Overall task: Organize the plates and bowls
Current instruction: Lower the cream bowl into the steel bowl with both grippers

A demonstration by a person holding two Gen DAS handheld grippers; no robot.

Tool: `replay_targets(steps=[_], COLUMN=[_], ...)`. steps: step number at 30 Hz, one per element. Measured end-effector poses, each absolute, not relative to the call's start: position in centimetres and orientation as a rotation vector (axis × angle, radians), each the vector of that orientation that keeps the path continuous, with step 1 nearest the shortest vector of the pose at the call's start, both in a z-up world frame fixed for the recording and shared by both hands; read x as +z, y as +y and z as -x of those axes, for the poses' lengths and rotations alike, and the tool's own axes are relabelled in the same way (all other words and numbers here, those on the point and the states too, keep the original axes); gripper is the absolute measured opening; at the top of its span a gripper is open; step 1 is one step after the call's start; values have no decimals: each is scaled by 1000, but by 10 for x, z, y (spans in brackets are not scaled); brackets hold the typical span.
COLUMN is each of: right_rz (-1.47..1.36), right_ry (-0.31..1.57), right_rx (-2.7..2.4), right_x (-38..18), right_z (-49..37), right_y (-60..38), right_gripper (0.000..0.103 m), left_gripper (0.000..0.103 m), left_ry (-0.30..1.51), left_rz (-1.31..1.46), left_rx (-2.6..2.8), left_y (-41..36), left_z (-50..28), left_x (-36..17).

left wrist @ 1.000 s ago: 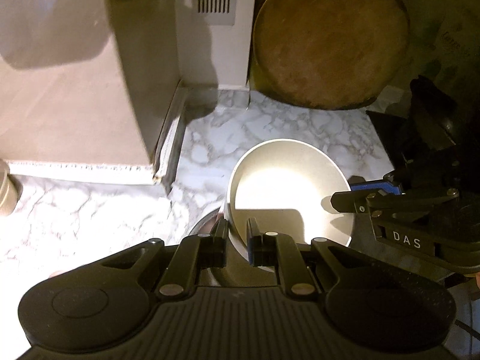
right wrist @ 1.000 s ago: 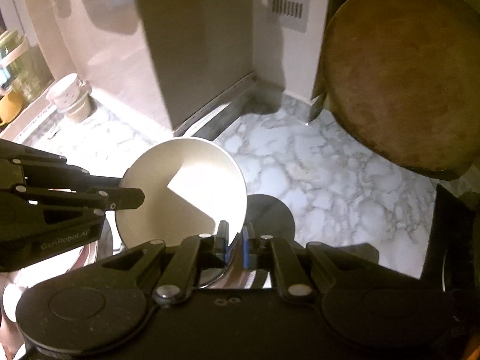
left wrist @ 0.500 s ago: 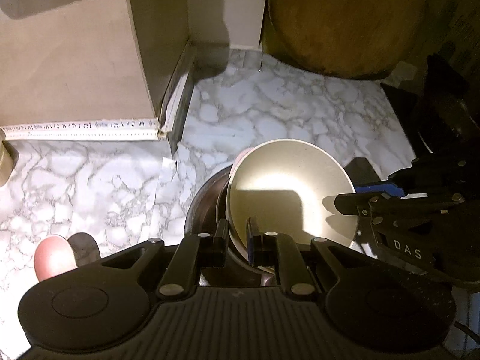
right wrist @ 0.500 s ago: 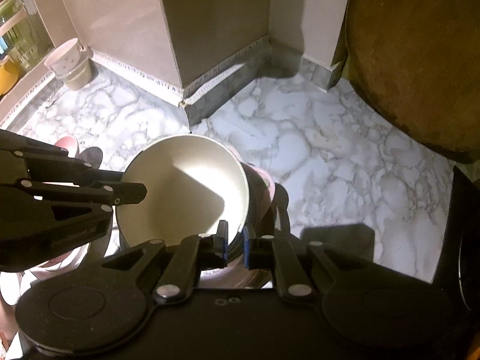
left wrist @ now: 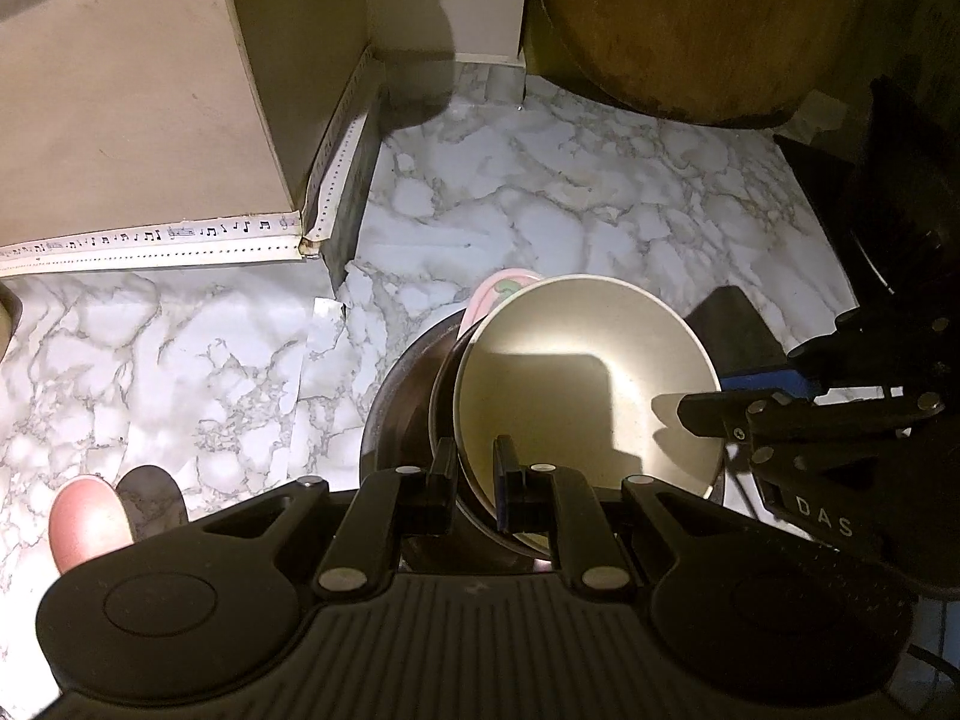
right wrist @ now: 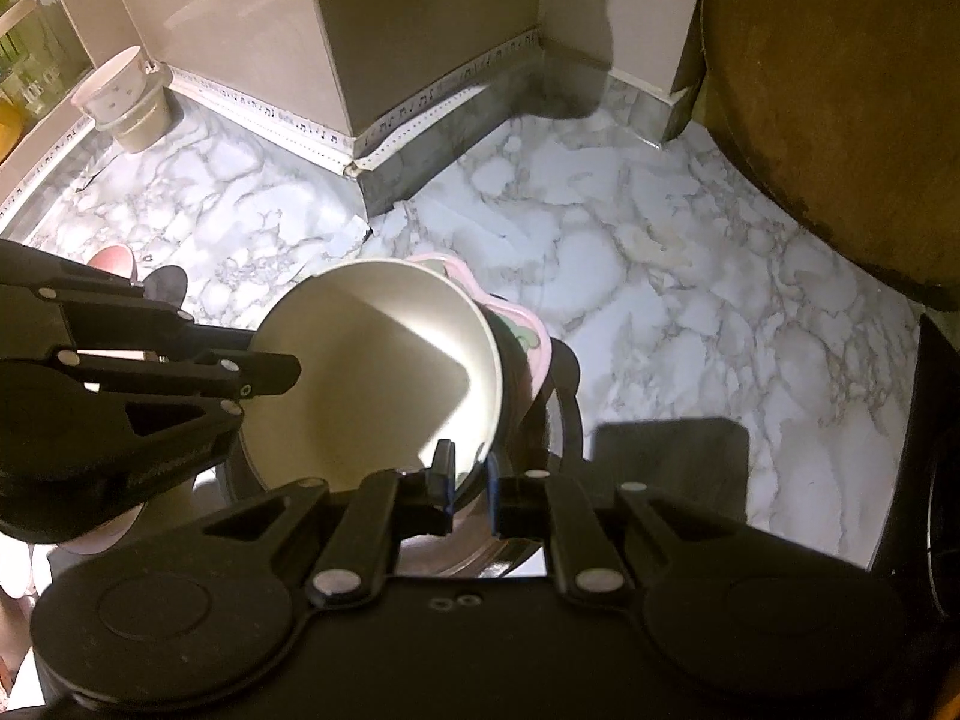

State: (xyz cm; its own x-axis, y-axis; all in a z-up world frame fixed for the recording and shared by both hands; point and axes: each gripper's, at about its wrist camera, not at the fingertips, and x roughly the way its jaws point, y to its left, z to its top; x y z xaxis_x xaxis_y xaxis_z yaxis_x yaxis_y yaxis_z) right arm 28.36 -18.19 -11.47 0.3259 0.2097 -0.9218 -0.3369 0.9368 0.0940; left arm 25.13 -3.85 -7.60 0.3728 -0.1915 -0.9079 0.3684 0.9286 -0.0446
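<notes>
The counter [left wrist: 540, 192] is glossy grey-veined marble, smooth. The bowl [left wrist: 576, 384] looks like matt cream ceramic — set in a dark, shiny pot [left wrist: 402, 408]. Behind it, the round board [left wrist: 702, 24] is rough brown wood. Both grippers' fingers [right wrist: 441, 474] are matt black plastic.

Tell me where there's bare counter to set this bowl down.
Bare marble lies between the wall corner and the round wooden board. Crowded: under the white bowl, where a pink plate and dark dish sit.
</notes>
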Motion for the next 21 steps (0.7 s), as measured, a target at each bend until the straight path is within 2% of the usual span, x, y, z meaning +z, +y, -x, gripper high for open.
replay_targets(steps=[15, 21], right_rz=[117, 110], right_ry=[1204, 1207], right_rx=[382, 399], right_x=[-124, -125], right_z=[-288, -288], right_y=[-181, -180], right_gripper=[12, 18], left_gripper=[11, 11], left_ry=[1122, 1116], left_rz=[-184, -162], left_rx=[-357, -353], left_y=[-36, -32], left_z=[-253, -252], left_x=[-83, -82])
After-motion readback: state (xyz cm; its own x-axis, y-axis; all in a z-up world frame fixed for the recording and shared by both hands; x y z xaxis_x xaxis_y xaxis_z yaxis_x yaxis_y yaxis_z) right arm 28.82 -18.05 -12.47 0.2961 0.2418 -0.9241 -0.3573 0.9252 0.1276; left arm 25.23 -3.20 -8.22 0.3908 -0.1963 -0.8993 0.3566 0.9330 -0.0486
